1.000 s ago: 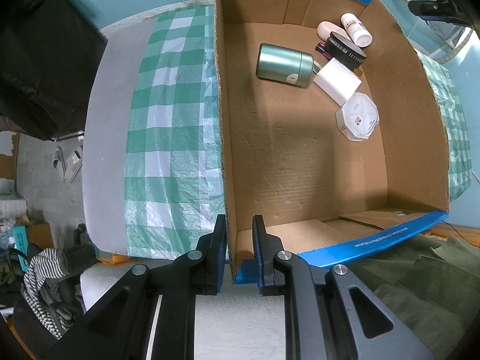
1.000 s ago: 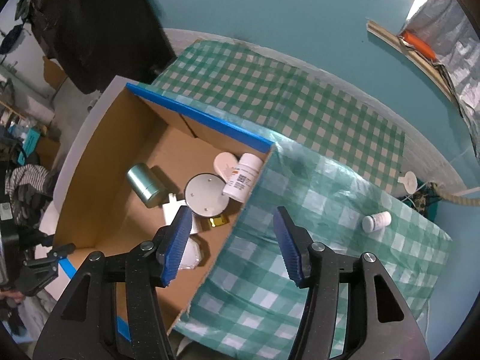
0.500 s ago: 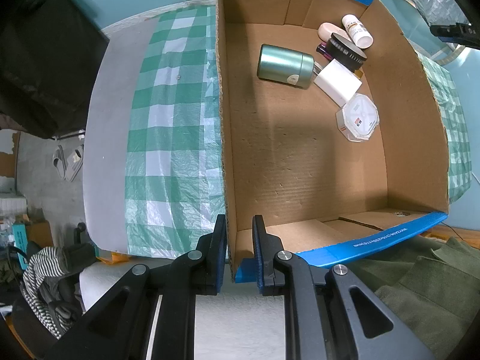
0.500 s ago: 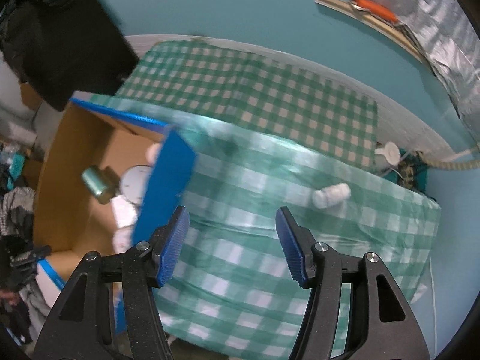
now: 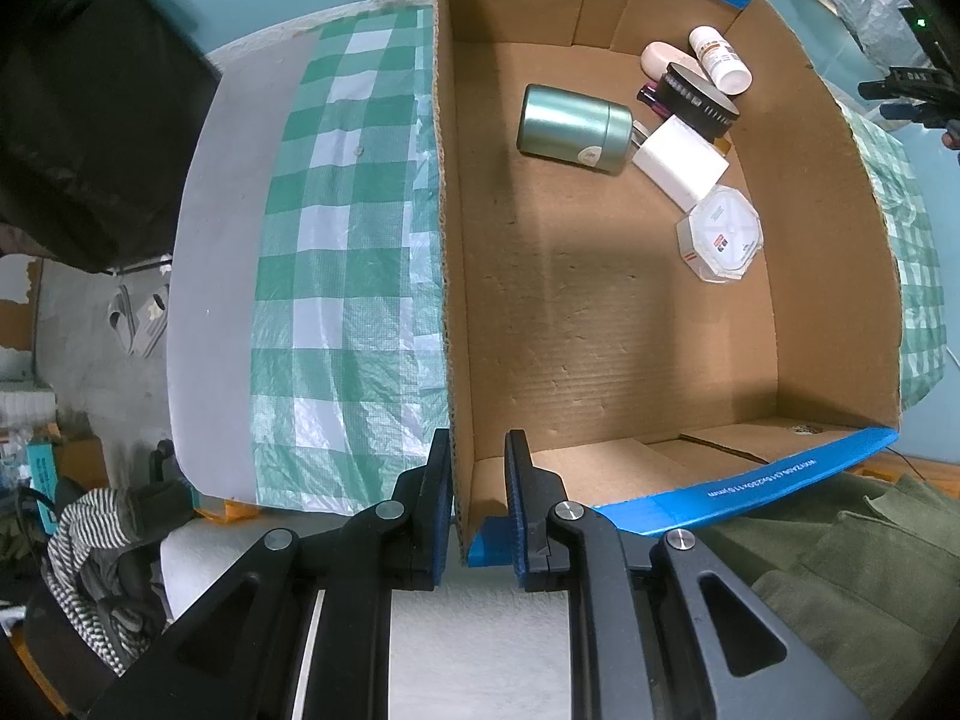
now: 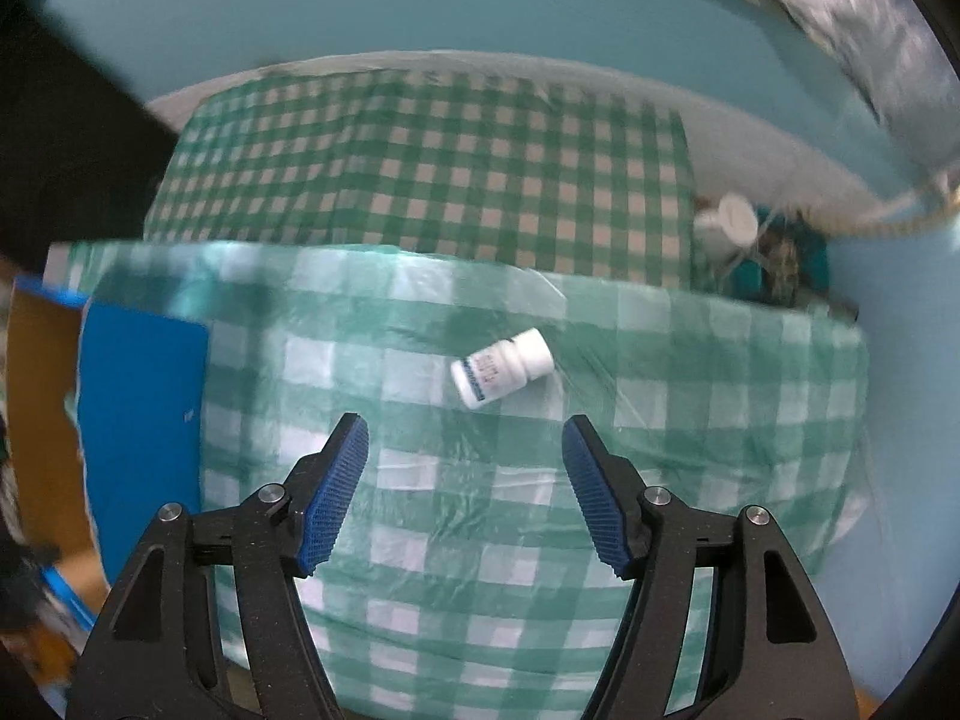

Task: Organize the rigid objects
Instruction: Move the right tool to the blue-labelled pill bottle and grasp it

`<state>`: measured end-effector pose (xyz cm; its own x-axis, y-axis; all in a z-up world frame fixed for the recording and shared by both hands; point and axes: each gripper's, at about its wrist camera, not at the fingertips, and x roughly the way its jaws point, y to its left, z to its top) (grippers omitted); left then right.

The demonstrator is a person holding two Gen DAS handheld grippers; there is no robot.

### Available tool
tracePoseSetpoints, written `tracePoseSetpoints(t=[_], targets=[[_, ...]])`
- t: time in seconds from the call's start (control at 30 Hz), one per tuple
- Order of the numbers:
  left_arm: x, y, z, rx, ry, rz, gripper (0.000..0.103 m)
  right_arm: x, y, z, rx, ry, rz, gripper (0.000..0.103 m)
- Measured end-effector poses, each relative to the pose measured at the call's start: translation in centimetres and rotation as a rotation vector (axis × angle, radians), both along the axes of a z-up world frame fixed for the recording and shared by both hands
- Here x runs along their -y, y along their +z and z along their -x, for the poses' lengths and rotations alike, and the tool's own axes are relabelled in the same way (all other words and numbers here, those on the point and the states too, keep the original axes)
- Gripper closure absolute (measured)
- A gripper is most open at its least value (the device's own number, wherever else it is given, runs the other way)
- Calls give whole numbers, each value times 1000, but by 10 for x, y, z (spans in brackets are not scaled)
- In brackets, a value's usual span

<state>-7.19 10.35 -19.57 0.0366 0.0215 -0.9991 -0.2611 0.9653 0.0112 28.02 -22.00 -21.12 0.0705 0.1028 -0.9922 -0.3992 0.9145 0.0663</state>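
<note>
White pill bottle (image 6: 503, 373), blue-print label, lies on side mid tablecloth (image 6: 540, 540). Your right gripper (image 6: 465, 483) spread wide, short of it. Left view only: your left gripper (image 5: 477, 483) clamps cardboard box (image 5: 447, 300) near corner wall; green canister (image 5: 573, 129) inside.

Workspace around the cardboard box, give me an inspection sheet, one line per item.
Surface: green-and-white checked plastic tablecloth on a table.
Job's things: open cardboard box with blue tape edges holding a green metal canister, white rectangular block, octagonal clear container, black round brush and white pill bottle; a second small white bottle lies on its side on the cloth.
Clutter: nothing seen.
Grippers: left gripper straddles the box's near wall; right gripper open, short of the second bottle.
Cables: nothing clearly seen.
Surroundings: teal wall.
</note>
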Motion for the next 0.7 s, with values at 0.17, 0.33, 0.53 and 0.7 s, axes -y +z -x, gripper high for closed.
tracePoseSetpoints(t=[0.17,0.33,0.53,0.7], targets=[[0,-1,0,-7,9,1,88,11,-21,-22,-64,-167,-31,36],[-1,-2,0,-11,24,5,88,19,-40,-37,-101,-311,-39,36],[-3,-3,0,-13,38,10,88,16,-52,-40,-99,-364,-10,36],[-3,-3,0,-16,39,12,88,14,-60,-40,-100,-382,0,41]])
